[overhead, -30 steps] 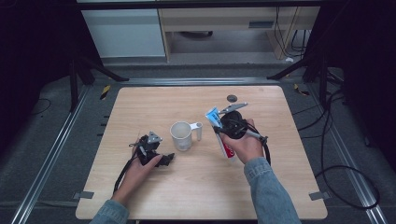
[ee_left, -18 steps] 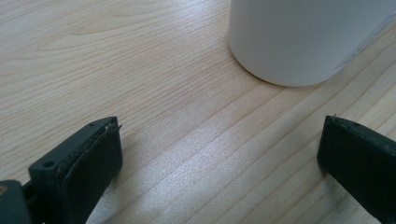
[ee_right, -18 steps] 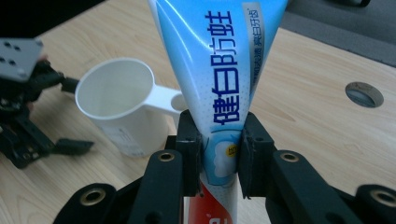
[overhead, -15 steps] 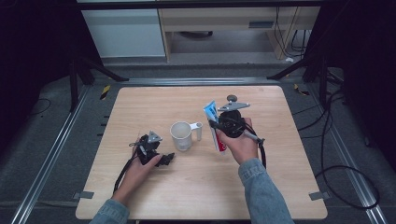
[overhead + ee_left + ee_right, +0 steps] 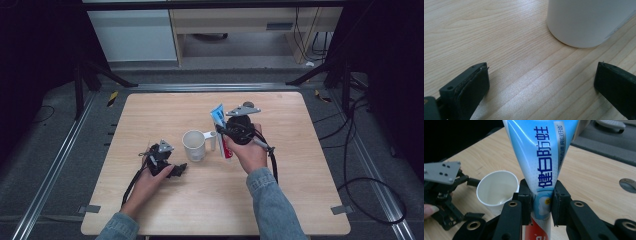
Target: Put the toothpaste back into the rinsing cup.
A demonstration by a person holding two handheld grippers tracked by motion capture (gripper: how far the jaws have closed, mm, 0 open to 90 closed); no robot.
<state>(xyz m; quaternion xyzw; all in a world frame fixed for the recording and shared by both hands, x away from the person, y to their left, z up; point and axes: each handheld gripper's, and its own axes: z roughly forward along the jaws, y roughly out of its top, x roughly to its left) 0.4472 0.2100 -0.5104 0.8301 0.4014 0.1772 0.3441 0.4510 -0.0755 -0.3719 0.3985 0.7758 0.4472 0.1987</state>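
Note:
My right gripper (image 5: 223,134) is shut on a blue, white and red toothpaste tube (image 5: 219,122), held just right of a white mug (image 5: 194,145) at the table's middle. In the right gripper view the jaws (image 5: 541,202) pinch the tube (image 5: 541,157) low on its body. Its flat blue end rises away from the camera. The mug (image 5: 497,188) stands left of it and looks hollow. My left gripper (image 5: 177,169) rests on the table left of and nearer than the mug. It is open (image 5: 541,82) over bare wood, with the mug's base (image 5: 584,22) just ahead.
The wooden table (image 5: 300,190) has free room at the right and front. A small dark disc (image 5: 248,104) lies near its far edge. Metal rails (image 5: 55,165) run along both sides, and cables (image 5: 360,165) trail at the right. A cabinet (image 5: 135,30) stands beyond.
My right gripper has shifted the toothpaste tube slightly left, closer to the mug. The left gripper and the mug have stayed put.

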